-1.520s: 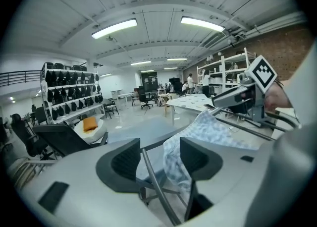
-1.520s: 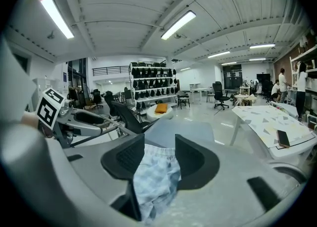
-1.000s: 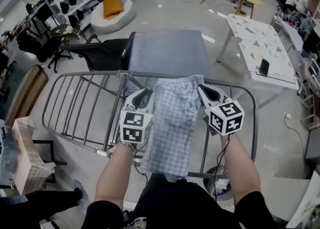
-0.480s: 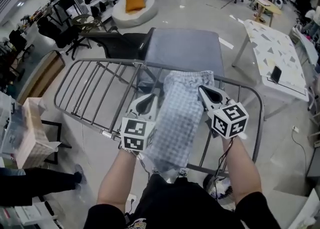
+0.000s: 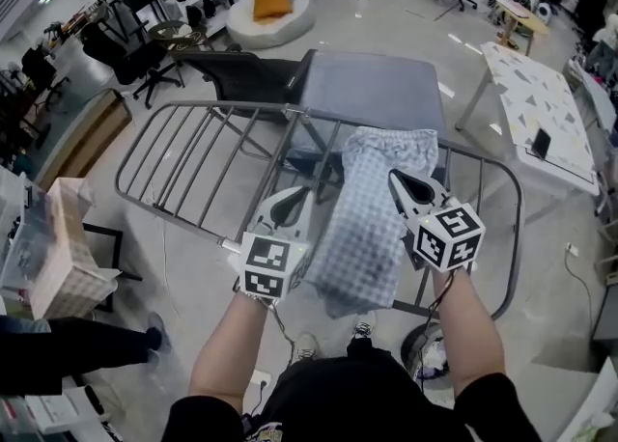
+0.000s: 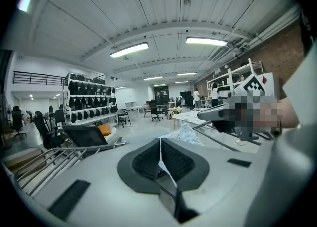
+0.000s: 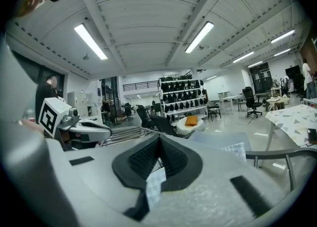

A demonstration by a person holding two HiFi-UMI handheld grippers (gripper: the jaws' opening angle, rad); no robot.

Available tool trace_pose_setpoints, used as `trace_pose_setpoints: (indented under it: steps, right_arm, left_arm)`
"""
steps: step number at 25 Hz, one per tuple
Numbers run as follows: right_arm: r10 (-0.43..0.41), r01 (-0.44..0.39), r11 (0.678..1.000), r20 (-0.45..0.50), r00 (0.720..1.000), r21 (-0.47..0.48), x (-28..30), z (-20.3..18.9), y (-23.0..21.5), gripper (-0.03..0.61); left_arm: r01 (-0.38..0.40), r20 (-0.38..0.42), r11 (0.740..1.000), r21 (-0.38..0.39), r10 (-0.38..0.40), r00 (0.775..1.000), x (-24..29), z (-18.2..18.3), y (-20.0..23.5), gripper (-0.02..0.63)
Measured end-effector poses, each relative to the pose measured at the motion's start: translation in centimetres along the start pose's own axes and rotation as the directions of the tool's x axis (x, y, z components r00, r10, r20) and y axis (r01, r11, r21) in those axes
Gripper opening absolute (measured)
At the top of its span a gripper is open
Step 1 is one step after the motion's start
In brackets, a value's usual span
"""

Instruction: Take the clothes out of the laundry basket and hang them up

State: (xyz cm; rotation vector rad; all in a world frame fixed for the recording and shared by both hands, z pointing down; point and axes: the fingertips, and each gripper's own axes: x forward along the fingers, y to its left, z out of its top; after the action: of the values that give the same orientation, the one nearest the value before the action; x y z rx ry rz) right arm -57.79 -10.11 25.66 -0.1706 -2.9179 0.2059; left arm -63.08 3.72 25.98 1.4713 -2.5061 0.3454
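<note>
Checked cloth [image 5: 372,223] drapes over rack [image 5: 217,107], long axis running away, left gripper [image 5: 290,201] and right gripper [image 5: 404,184] pinching its edges.

Left gripper [image 6: 160,146] seen along its own 2 jaws, which are pressed together on a thin pale edge of the checked cloth [image 6: 185,134]. The rest of the cloth rises just beyond the jaw tips. At right is the right gripper [image 6: 205,115], level, with its marker cube [image 6: 253,85]. At lower left are the grey bars of the drying rack [image 6: 44,164]. Behind stand a black chair [image 6: 86,136], an orange cushion [image 6: 104,129] and shelving [image 6: 89,99] of dark items.
</note>
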Motion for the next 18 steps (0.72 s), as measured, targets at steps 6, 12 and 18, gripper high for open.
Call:
trace_pose_setpoints:
  steps: [6,12,18]
  right_arm:
    - [-0.071,0.071,0.997,0.006,0.997,0.011,-1.0,-0.3,5.1,0.005]
    - [-0.188,0.188,0.982,0.006,0.982,0.017,-4.0,-1.5,8.3,0.005]
    - [-0.326,0.326,0.944,0.000,0.945,0.044,-9.4,-3.3,9.5,0.004]
  left_arm:
    - [0.066,0.024,0.998,0.002,-0.066,0.998,-4.2,-1.4,1.8,0.012]
    - [0.179,0.051,0.984,-0.003,-0.179,0.983,-6.5,-2.1,1.2,0.012]
    - [0.310,0.065,0.951,0.017,-0.311,0.948,-7.5,-2.8,-2.4,0.012]
